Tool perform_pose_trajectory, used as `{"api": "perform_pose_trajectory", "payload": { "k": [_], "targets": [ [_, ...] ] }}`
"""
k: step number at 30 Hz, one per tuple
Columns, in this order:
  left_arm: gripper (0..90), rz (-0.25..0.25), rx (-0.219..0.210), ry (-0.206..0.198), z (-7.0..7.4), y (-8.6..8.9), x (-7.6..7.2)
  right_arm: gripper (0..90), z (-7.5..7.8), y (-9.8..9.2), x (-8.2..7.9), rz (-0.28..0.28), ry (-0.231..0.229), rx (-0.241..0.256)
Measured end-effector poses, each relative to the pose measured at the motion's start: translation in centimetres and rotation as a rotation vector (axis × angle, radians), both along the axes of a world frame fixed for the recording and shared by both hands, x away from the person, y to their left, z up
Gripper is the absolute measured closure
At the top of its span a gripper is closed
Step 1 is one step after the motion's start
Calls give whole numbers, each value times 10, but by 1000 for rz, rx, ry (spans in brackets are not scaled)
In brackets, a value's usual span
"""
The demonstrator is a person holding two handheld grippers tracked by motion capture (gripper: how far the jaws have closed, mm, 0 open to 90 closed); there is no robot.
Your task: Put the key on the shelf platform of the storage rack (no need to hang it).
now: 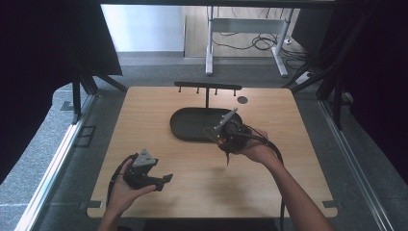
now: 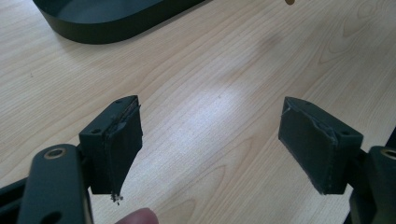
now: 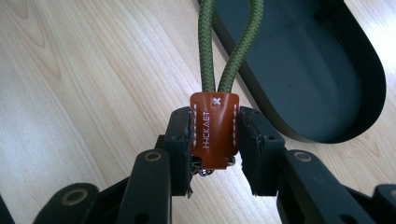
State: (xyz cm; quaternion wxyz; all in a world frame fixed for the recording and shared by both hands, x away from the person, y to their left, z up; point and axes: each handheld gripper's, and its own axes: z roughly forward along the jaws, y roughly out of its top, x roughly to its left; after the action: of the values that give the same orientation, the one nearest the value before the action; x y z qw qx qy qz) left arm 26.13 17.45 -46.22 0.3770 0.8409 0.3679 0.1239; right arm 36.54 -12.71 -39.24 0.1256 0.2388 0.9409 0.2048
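Note:
My right gripper [image 3: 215, 140] is shut on the brown leather tab [image 3: 214, 132] of a key strap; its green cord loop [image 3: 232, 44] runs up and away from the jaws. In the high view the right gripper [image 1: 226, 137] hovers at the near right edge of the black oval tray [image 1: 192, 126], with the green loop [image 1: 210, 133] on its left and something thin hanging below it. My left gripper [image 1: 163, 182] is held low at the front left of the table. Its pads [image 2: 119, 142] stand wide apart with only bare wood between them.
A black hook rack [image 1: 208, 87] on a thin post rises behind the tray. A small dark disc [image 1: 242, 100] lies at the back of the table. The tray's rim [image 2: 107, 32] lies at the top left of the left gripper view. Bare wood spreads between the two hands.

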Motion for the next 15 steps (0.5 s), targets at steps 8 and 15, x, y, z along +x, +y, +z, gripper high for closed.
{"api": "perform_pose_trajectory", "payload": {
  "k": [8,15],
  "targets": [
    [219,-4,3,1,0,-1,0,661,1,-3,6,-13,5,0],
    [219,-5,2,-1,0,-1,0,661,2,-2,9,-11,8,-9]
  ]
}}
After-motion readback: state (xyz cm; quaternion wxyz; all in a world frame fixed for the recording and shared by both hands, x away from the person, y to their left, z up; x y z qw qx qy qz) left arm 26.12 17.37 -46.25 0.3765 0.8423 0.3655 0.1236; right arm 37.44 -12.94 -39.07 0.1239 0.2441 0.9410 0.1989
